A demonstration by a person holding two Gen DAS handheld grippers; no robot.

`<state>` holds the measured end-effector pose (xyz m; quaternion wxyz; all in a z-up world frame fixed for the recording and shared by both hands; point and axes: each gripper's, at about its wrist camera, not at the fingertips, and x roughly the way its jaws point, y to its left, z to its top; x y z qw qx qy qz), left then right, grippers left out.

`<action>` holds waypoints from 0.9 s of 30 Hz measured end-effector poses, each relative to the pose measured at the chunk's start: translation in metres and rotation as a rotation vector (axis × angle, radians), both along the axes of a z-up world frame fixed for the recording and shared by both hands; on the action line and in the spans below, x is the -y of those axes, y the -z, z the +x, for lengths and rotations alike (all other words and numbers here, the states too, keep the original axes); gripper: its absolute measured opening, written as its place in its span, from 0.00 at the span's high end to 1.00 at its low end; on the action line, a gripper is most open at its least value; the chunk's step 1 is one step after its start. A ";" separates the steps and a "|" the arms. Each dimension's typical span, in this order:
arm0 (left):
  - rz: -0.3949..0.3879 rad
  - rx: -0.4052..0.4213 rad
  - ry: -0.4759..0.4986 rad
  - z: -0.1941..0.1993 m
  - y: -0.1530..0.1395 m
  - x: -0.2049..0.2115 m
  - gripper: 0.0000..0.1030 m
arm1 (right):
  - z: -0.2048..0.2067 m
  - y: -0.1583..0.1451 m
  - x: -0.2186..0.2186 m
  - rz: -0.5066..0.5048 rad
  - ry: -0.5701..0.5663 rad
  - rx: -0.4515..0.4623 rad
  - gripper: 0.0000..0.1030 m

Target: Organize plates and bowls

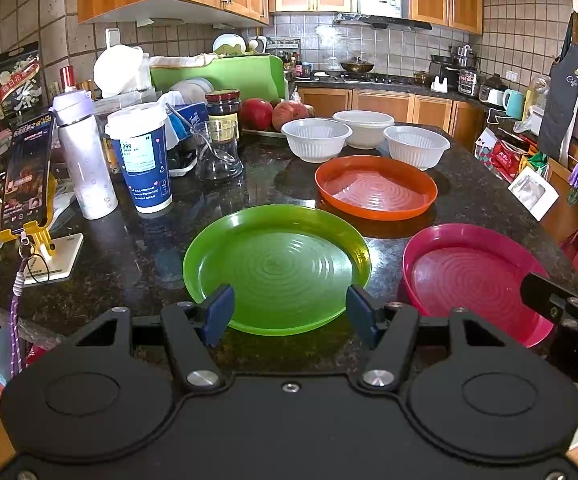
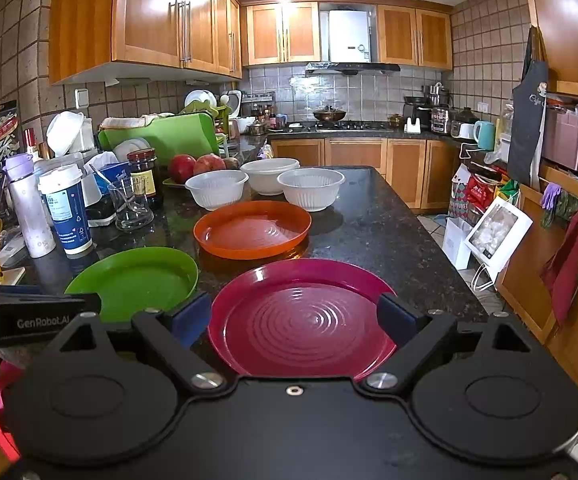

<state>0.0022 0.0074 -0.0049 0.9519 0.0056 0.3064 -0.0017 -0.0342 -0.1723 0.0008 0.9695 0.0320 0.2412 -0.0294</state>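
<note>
A green plate (image 1: 277, 268), an orange plate (image 1: 375, 186) and a magenta plate (image 1: 473, 276) lie on the dark granite counter (image 1: 141, 240). Three white bowls (image 1: 316, 139) stand in a cluster behind the orange plate. My left gripper (image 1: 289, 312) is open, its blue pads on either side of the green plate's near rim. My right gripper (image 2: 299, 316) is open and straddles the near part of the magenta plate (image 2: 303, 316). The green plate (image 2: 137, 278), orange plate (image 2: 253, 228) and bowls (image 2: 311, 188) also show in the right wrist view.
The counter's left side is crowded: a phone on a yellow stand (image 1: 25, 176), a white bottle (image 1: 85, 156), a blue paper cup (image 1: 145, 160), a glass jug (image 1: 217, 152), a jar (image 1: 223, 112), apples (image 1: 257, 114). The counter's right edge (image 2: 441, 248) drops to the floor.
</note>
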 end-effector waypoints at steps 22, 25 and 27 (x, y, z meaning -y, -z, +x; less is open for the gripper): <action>0.004 0.003 -0.005 -0.001 -0.001 0.000 0.37 | -0.003 -0.002 -0.001 -0.004 -0.006 0.004 0.08; 0.001 0.002 -0.006 -0.001 -0.001 -0.001 0.37 | -0.003 -0.002 -0.002 -0.006 -0.010 0.006 0.08; -0.001 0.001 -0.007 -0.002 -0.001 -0.002 0.37 | -0.004 -0.002 -0.002 -0.011 -0.013 0.008 0.08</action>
